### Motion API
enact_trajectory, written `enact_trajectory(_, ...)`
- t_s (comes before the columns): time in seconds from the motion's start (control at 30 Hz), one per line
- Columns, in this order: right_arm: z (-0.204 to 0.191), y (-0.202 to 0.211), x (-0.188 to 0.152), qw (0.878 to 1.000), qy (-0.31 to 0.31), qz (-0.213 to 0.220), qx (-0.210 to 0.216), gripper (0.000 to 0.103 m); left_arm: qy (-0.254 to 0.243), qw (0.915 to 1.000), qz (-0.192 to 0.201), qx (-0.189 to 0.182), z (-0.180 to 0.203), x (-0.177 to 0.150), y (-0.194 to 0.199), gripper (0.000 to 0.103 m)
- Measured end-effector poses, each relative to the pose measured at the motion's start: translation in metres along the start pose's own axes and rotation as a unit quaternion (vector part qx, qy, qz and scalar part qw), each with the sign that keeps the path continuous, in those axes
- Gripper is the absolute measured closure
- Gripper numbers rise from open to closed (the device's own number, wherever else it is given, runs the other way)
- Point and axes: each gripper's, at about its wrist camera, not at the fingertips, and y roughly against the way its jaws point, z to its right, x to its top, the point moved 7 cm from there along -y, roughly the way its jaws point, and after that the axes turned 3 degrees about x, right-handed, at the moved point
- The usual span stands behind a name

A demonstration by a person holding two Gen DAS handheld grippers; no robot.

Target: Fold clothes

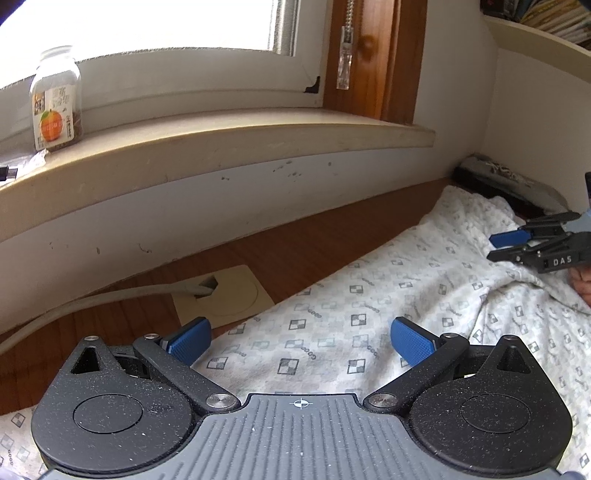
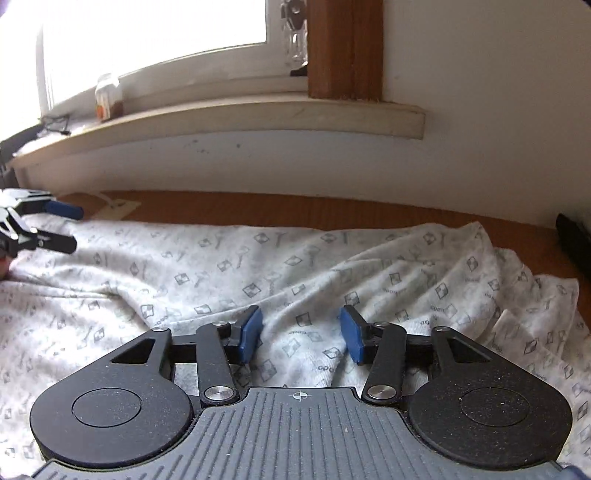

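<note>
Jar: one clear glass jar with an orange-fruit label stands at the left end of the pale stone windowsill; the right wrist view shows it small and blurred.

Cable plate: one beige square plastic cable plate is set into the brown wood-grain tabletop, with one flat off-white cable running out of it to the left.

Left gripper: the black two-finger left gripper with blue ribbed pads hovers over the garment's left end, its jaws spread wide with nothing between them. The right wrist view catches it at the far left edge, just over the cloth.

Garment: one white knit garment printed with small grey checker squares and lettering lies spread and wrinkled along the tabletop, near the wall under the sill. Only the right wrist view shows its full width, with soft ridges bunched at the right end.

Right gripper: the matching black right gripper with blue pads sits low over the garment's middle, jaws parted around a raised fold, pads not pressing on it. The left wrist view shows it from the side at the right edge, marked "DAS", with part of a hand beneath.

Window frame: one brown wooden post rises from the sill.

Books: only the left wrist view shows a curved white shelf of books at top right.
</note>
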Motion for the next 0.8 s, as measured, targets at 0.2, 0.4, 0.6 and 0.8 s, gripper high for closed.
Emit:
enact_trajectory(0.2,-0.005,0.001,0.002,0.999,0.022,0.006,-0.029,0.048,-0.019,0.9998,0.009,0.007,0.007,0.001,0.005,0.000)
enact_trajectory(0.4,-0.030,0.027,0.010,0.997,0.060,0.029,-0.026,0.048,-0.078,0.9970,0.002,0.002,0.027,-0.004,0.020,0.001)
enact_trajectory(0.6,-0.063,0.031,0.010,0.997,0.072,0.007,0.039,0.051,-0.119,0.9924,-0.026,-0.013,0.041,-0.019,0.034,0.033)
enact_trajectory(0.8,-0.060,0.022,0.003,0.997,0.068,-0.001,0.046,0.085,-0.135,0.9896,-0.042,-0.028,0.046,-0.033,0.045,0.044)
